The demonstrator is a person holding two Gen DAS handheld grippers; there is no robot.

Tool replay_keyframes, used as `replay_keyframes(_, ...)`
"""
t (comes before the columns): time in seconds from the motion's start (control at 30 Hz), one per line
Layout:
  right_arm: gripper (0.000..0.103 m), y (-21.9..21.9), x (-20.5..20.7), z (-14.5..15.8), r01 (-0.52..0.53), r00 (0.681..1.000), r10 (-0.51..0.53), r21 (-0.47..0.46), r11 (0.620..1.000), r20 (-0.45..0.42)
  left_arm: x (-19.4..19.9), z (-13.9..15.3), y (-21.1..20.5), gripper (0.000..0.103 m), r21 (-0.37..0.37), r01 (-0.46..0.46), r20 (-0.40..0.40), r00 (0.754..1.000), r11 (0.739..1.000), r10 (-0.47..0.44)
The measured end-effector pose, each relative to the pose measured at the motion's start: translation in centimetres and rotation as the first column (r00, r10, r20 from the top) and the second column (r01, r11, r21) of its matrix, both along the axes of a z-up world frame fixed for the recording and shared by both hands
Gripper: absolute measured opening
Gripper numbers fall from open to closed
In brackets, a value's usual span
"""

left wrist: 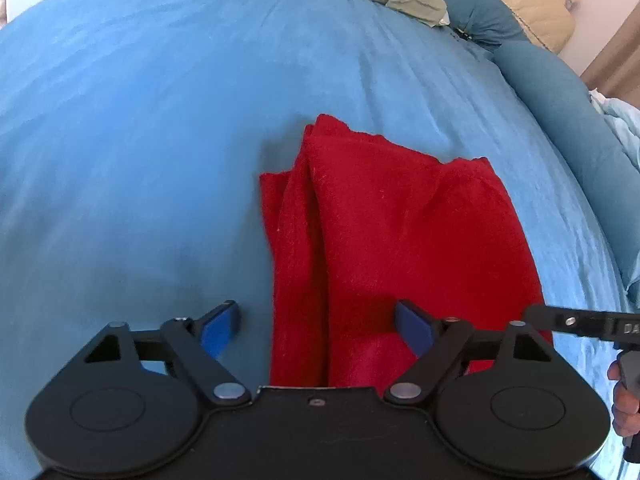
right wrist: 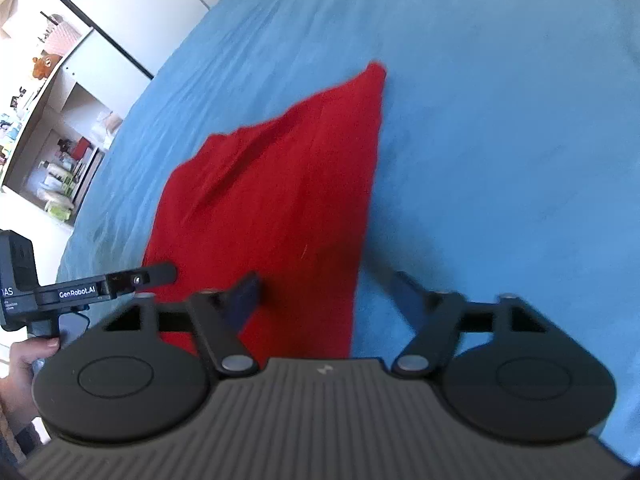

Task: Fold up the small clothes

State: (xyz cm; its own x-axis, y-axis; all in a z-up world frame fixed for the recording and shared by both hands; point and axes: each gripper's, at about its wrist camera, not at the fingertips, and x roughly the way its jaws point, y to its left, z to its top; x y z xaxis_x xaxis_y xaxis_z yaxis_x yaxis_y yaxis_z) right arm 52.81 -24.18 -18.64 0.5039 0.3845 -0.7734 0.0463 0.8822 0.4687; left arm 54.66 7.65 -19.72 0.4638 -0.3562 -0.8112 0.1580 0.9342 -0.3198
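A red cloth lies folded into a long strip on the blue bedsheet. My left gripper is open over the cloth's near left edge, with its left pad over the sheet and its right pad over the cloth. In the right wrist view the same cloth stretches away from me. My right gripper is open over the cloth's near right edge. The left gripper also shows at that view's left side, and the right gripper's finger reaches into the left wrist view.
Pillows and a rumpled quilt lie at the bed's far right end. A shelf unit with small items stands beyond the bed's left edge. The person's hands hold the gripper handles.
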Motion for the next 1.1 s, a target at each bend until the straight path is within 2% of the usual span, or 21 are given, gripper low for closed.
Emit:
replay_keyframes(0.07,0.078,0.3,0.1,-0.6,0.001,1.000,-0.001,0.017,1.000,-0.006,-0.2,0.0,-0.4,0.071,0.001,0.019,0.011,1.000,1.000,-0.019)
replay_keyframes(0.1,0.077,0.5,0.2,-0.8,0.005,1.000,-0.005,0.016,1.000,-0.007,-0.3,0.0,-0.5,0.060,-0.004,0.030,0.009,1.000,1.000,-0.030)
replay_keyframes(0.13,0.067,0.6,0.4,-0.9,0.006,1.000,-0.006,0.019,1.000,-0.006,-0.2,0.1,-0.8,0.052,-0.017,0.039,0.000,0.999,0.999,-0.039)
replay_keyframes(0.17,0.055,0.8,0.5,-0.8,0.002,1.000,-0.002,0.029,1.000,-0.001,-0.1,0.1,-0.9,0.051,-0.011,0.034,-0.004,0.999,0.999,-0.034)
replay_keyframes(0.23,0.045,0.9,-0.1,-0.4,-0.005,1.000,0.004,0.032,0.999,0.021,-0.3,0.4,-1.1,0.037,-0.003,0.032,0.003,0.999,0.999,-0.032)
replay_keyframes(0.33,0.040,1.1,-0.4,0.0,0.000,0.999,-0.002,0.037,0.999,0.046,-0.8,1.4,-1.7,0.026,0.025,0.037,0.030,0.999,0.999,-0.038)
replay_keyframes(0.63,0.037,0.8,-3.5,4.1,0.014,0.989,-0.026,0.083,0.996,0.148,-4.3,6.0,-4.2,0.024,0.084,0.095,0.119,0.987,0.992,-0.104)
replay_keyframes(0.87,0.037,-1.5,-11.0,8.3,0.018,0.987,-0.034,0.105,0.994,0.157,-12.1,9.8,-5.7,0.024,0.041,0.140,0.140,0.980,0.989,-0.144)
replay_keyframes(1.0,0.037,-2.8,-16.6,9.6,0.021,0.991,-0.032,0.081,0.996,0.133,-16.9,9.8,-7.5,0.024,0.017,0.169,0.125,0.978,0.985,-0.170)
replay_keyframes(1.1,0.037,-3.8,-20.4,9.1,0.030,0.993,-0.039,0.084,0.996,0.112,-20.2,8.5,-8.5,0.024,-0.004,0.177,0.115,0.978,0.984,-0.175)
